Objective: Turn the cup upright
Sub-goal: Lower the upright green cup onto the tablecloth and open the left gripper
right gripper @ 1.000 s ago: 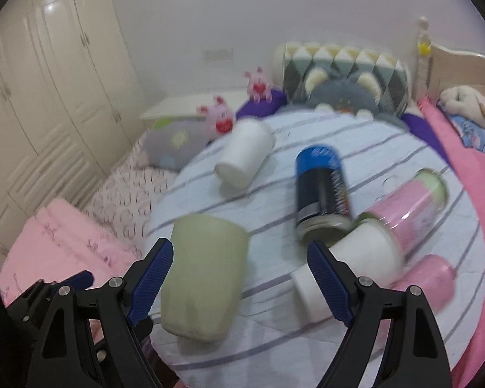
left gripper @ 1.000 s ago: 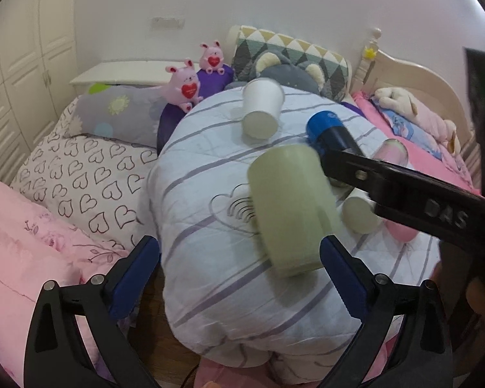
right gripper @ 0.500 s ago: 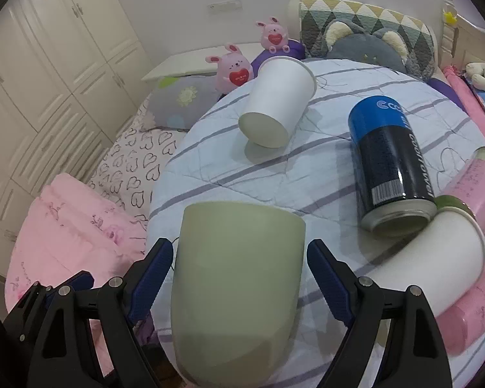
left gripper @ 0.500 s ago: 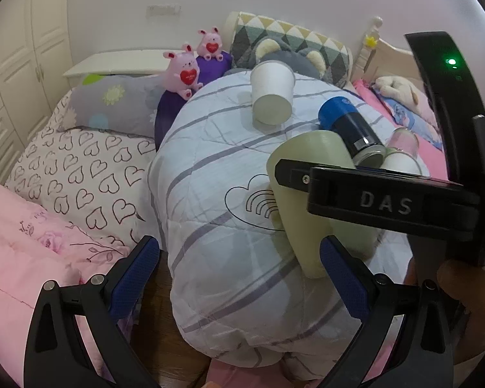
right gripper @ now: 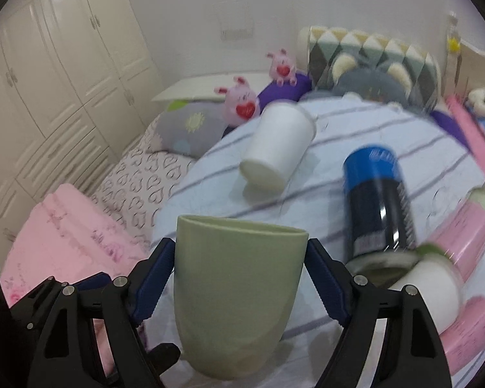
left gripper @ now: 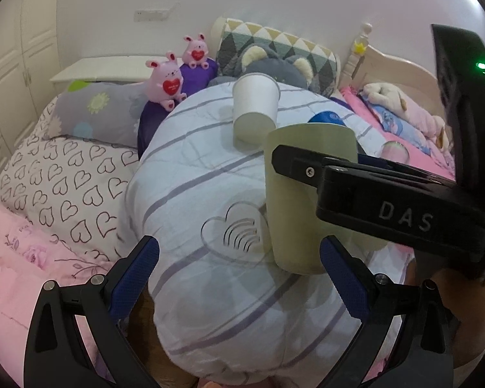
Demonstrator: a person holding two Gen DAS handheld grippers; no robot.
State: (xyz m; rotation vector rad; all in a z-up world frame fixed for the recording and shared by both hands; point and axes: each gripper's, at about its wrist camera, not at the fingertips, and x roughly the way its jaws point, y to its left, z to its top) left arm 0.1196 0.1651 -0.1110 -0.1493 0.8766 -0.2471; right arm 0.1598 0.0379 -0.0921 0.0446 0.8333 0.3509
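Observation:
A pale green cup (right gripper: 236,294) stands upright, mouth up, between the blue pads of my right gripper (right gripper: 239,278), which is shut on its sides near the rim. In the left wrist view the same green cup (left gripper: 294,213) stands on the striped quilt (left gripper: 190,194), with the right gripper's black finger (left gripper: 355,174) across its side. My left gripper (left gripper: 239,271) is open and empty, low in front of the cup, not touching it.
A white paper cup (right gripper: 274,148) lies on its side behind. A blue can (right gripper: 378,203), another white cup (right gripper: 426,287) and pink bottles (right gripper: 459,236) lie to the right. Plush toys (left gripper: 165,80) and pillows (left gripper: 274,51) are at the bed's head.
The green cup lay on its side a second ago. My right gripper closed on it and turned it upright, mouth up. The left gripper stayed open.

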